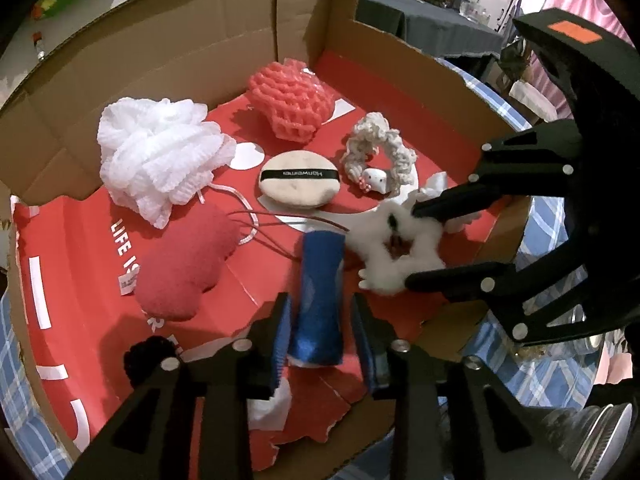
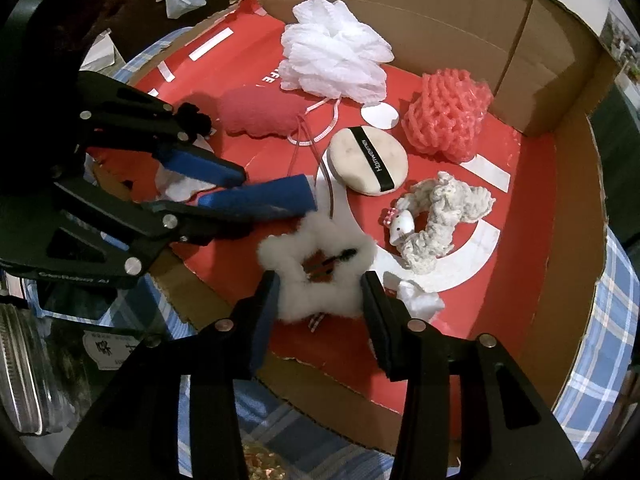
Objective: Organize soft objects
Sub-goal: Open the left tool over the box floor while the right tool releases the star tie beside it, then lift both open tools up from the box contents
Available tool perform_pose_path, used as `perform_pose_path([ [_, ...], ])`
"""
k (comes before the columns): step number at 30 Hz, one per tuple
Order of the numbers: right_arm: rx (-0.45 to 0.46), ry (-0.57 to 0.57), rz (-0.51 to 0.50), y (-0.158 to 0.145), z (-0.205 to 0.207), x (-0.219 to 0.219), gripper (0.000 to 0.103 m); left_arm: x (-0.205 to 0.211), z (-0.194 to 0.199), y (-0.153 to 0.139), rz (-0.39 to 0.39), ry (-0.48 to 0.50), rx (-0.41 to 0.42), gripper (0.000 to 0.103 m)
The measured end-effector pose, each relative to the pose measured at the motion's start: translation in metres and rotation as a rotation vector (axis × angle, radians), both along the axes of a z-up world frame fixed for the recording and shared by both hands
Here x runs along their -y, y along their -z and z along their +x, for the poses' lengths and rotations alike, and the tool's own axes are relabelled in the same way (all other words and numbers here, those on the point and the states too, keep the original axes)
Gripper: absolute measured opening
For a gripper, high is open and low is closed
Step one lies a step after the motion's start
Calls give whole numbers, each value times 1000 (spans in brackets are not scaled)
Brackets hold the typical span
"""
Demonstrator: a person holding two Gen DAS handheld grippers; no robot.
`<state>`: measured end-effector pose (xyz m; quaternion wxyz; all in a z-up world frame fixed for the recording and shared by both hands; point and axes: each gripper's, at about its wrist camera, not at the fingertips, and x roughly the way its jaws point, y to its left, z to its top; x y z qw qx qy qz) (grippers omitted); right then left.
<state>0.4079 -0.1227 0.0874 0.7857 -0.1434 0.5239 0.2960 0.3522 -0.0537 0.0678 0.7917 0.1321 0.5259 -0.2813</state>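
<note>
The left gripper (image 1: pixel 320 316) is narrow around a blue roll (image 1: pixel 320 292) on the red box floor (image 1: pixel 80 280). The right gripper (image 2: pixel 320 300) stands wide around a white fluffy scrunchie (image 2: pixel 320 272) near the box's front edge.

Two close, downward wrist views, shared box (image 1: pixel 180 52)

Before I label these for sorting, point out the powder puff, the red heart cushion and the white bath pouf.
powder puff (image 1: pixel 298 181), left wrist view, on its black band.
red heart cushion (image 1: pixel 182 264), left wrist view, centre.
white bath pouf (image 2: pixel 335 50), right wrist view, middle.
</note>
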Motion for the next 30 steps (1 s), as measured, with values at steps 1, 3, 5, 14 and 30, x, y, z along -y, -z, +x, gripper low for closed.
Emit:
perform_pose_path([
  [1,0,3,1,0,0,0,44,-1,-1,-2,-3,-5,2,37],
  [3,5,13,2,-1,-1,1,50,-2,-3,-6,-8,-17,9,44],
  [5,15,32,2,-5,-3,4,51,-5,-5,-13,-17,-39,22,49],
  [14,60,204,57,-34,-19,22,69,-30,-25,-42,-60,-227,80,81],
  [30,64,454,82,-40,-41,29,75,-56,-51,-40,-106,-501,100,101],
])
